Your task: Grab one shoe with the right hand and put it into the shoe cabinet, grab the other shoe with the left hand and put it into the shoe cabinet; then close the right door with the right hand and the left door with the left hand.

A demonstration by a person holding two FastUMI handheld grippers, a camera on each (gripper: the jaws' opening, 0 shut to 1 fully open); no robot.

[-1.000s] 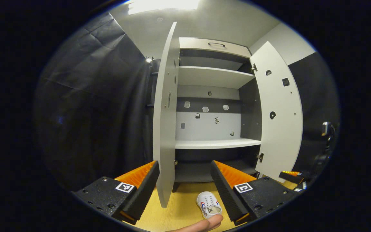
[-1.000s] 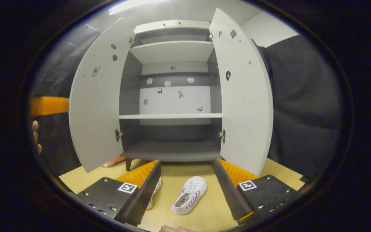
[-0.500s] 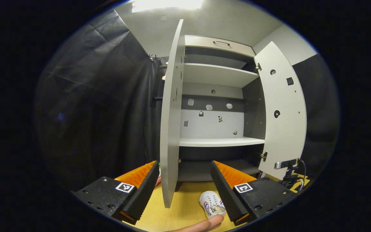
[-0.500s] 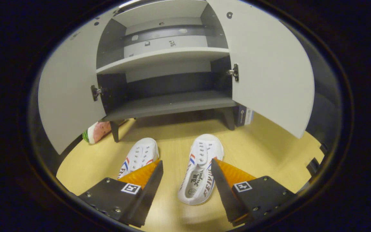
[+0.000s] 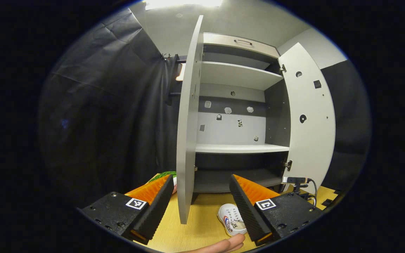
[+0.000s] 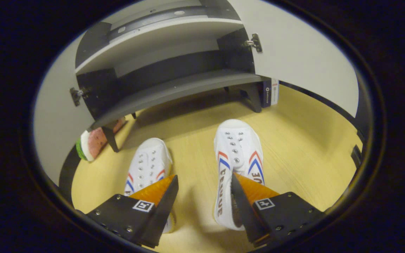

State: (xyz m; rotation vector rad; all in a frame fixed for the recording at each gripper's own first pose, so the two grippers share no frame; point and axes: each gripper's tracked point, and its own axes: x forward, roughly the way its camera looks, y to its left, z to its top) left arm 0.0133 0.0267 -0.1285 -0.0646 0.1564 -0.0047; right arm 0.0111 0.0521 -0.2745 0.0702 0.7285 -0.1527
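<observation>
Two white shoes with red and blue stripes lie on the yellow floor in front of the shoe cabinet (image 6: 174, 91). In the right gripper view my right gripper (image 6: 204, 179) is open and low over them. One finger overlaps the right-hand shoe (image 6: 237, 154) at its opening, and the other finger overlaps the left-hand shoe (image 6: 148, 165). My left gripper (image 5: 201, 182) is open and empty, held higher and facing the cabinet (image 5: 237, 147), with its near door (image 5: 188, 123) edge-on between the fingers. A white shoe (image 5: 231, 219) shows beside one finger.
Both cabinet doors stand open; the far door (image 5: 309, 116) swings out to the right. A watermelon-patterned object (image 6: 91, 142) lies by a cabinet leg and a small box (image 6: 269, 93) stands under the other end. A person's finger (image 5: 223, 244) shows low in the left gripper view.
My right gripper has dropped and tilted down toward the floor, closing in on the two shoes until its fingers overlap them. The left gripper has drifted only slightly.
</observation>
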